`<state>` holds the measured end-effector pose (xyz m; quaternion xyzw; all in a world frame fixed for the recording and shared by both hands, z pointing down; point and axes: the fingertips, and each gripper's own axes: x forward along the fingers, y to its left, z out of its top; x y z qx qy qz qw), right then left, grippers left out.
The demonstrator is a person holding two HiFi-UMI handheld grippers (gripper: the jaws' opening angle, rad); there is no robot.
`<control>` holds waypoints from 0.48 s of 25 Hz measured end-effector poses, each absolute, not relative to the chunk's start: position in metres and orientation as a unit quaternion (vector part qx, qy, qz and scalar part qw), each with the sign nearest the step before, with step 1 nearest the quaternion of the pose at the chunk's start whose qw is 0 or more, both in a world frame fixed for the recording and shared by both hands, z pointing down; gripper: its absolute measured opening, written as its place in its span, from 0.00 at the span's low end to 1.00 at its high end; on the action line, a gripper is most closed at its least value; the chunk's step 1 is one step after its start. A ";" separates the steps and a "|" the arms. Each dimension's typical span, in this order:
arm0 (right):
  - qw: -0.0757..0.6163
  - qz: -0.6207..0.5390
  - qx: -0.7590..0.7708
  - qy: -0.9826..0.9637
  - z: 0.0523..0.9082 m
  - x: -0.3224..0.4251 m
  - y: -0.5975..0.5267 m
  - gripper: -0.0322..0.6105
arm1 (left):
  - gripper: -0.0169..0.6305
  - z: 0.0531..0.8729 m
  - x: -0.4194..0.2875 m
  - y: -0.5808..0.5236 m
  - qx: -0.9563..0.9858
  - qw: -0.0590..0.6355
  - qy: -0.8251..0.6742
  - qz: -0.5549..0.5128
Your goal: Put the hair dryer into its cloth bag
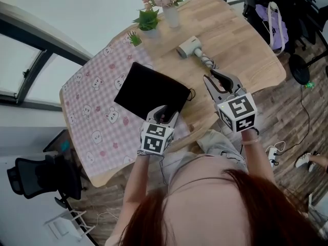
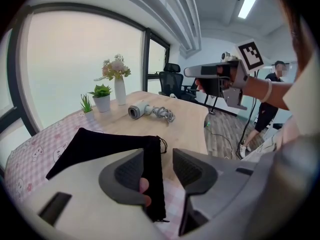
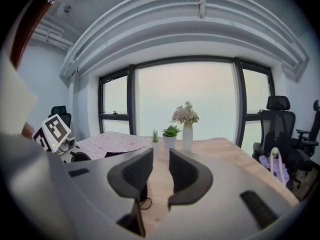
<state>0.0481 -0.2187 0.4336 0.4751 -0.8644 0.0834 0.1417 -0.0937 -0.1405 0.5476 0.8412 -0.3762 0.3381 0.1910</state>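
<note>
The black cloth bag [image 1: 151,91] lies flat on the table, half on the pink cloth. The white hair dryer [image 1: 190,47] lies on its side on bare wood beyond it, its coiled cord [image 1: 207,61] trailing toward me. My left gripper [image 1: 164,116] is at the bag's near right corner. In the left gripper view the bag's edge [image 2: 152,174] runs between the open jaws, against the left pad, and the dryer [image 2: 141,110] lies farther off. My right gripper [image 1: 209,75] hovers near the cord's end, its jaws [image 3: 161,176] slightly apart and empty.
A vase of flowers [image 1: 166,4] and two small potted plants [image 1: 148,20] stand at the table's far edge. The pink bear-print cloth [image 1: 92,117] covers the left half of the wooden table [image 1: 246,50]. Office chairs ring the table; a person [image 2: 270,99] stands at the right.
</note>
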 end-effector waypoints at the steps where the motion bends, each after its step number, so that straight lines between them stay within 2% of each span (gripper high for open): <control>1: 0.145 0.085 0.475 -0.864 0.437 0.049 -0.222 0.21 | 0.27 0.553 -0.094 -0.142 0.839 0.194 -0.375 0.343; 12: 0.192 0.098 0.467 -0.857 0.485 0.063 -0.258 0.23 | 0.29 0.604 -0.099 -0.154 0.818 0.229 -0.358 0.387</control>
